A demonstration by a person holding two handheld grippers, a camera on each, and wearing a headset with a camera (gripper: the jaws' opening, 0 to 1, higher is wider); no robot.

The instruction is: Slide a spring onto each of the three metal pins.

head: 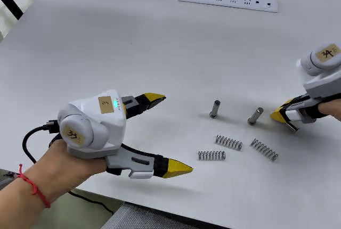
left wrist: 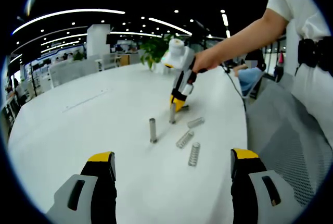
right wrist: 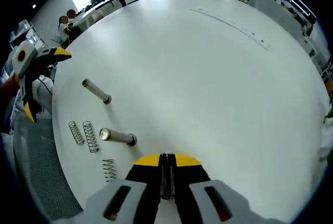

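- Left gripper [head: 173,133]: fingers spread wide, empty, over near tabletop [head: 106,37] edge.
- Right gripper [head: 278,115]: fingers clenched on one pin [right wrist: 166,174], beside two upright pins [head: 214,108].
- Three springs [head: 228,142] loose between pins and near edge.
- Bare surface beyond, up to power strip [head: 228,0].

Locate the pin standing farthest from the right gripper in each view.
Head view: pin just right of centre, above the springs.
Left gripper view: pin left of the springs.
Right gripper view: pin upper left, above the springs.
Shared landmark: the three springs.
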